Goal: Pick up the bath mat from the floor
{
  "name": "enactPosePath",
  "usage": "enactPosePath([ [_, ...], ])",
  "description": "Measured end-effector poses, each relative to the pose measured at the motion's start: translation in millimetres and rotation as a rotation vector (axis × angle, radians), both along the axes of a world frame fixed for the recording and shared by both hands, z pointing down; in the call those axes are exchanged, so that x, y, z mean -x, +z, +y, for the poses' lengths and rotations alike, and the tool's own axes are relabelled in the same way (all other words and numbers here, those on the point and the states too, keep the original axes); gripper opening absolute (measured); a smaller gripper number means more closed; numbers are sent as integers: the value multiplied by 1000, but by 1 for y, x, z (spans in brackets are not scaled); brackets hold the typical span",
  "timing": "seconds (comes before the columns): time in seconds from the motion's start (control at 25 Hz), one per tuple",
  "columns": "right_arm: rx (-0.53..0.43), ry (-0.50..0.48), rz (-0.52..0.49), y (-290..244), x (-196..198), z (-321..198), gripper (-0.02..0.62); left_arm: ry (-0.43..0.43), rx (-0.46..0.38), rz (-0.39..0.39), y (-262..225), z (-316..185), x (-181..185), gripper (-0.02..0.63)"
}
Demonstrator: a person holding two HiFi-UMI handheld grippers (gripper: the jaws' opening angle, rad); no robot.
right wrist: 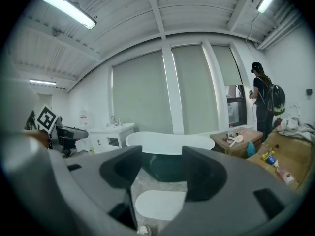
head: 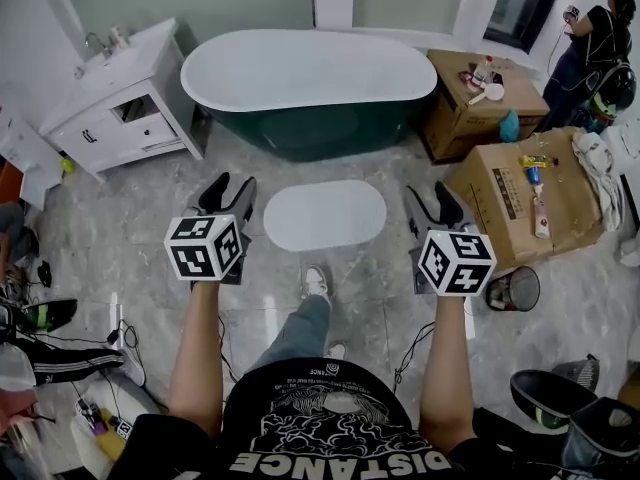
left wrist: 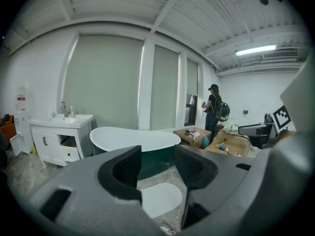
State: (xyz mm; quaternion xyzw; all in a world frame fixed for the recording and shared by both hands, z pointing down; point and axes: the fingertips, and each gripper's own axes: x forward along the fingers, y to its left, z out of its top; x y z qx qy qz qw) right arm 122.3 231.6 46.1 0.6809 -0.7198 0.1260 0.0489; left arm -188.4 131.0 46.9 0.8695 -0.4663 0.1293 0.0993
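Black T-shirt (head: 330,418) and two bare forearms fill the near edge of the head view.

Left gripper (head: 230,192): fingers apart, nothing between them, held above the floor (head: 150,228).

Bath mat (head: 325,214): white, oval, flat on the floor. It lies between the left fingers and the right fingers, lower than both, touching neither. A sneaker (head: 316,281) stands near the mat's near edge. A bathtub (head: 310,83) stands beyond the mat, ahead of both pairs of fingers.

Right gripper (head: 432,206): fingers apart, nothing between them. A cardboard box (head: 505,198) sits just right of the right fingers.
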Motion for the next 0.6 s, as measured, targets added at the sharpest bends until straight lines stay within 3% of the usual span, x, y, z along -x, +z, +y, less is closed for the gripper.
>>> enactPosePath([
  [0.28, 18, -39, 19, 13, -3, -75, 241, -39, 28, 11, 23, -64, -1, 218],
  [0.6, 54, -62, 26, 26, -19, -191, 245, -54, 49, 16, 34, -176, -18, 218],
])
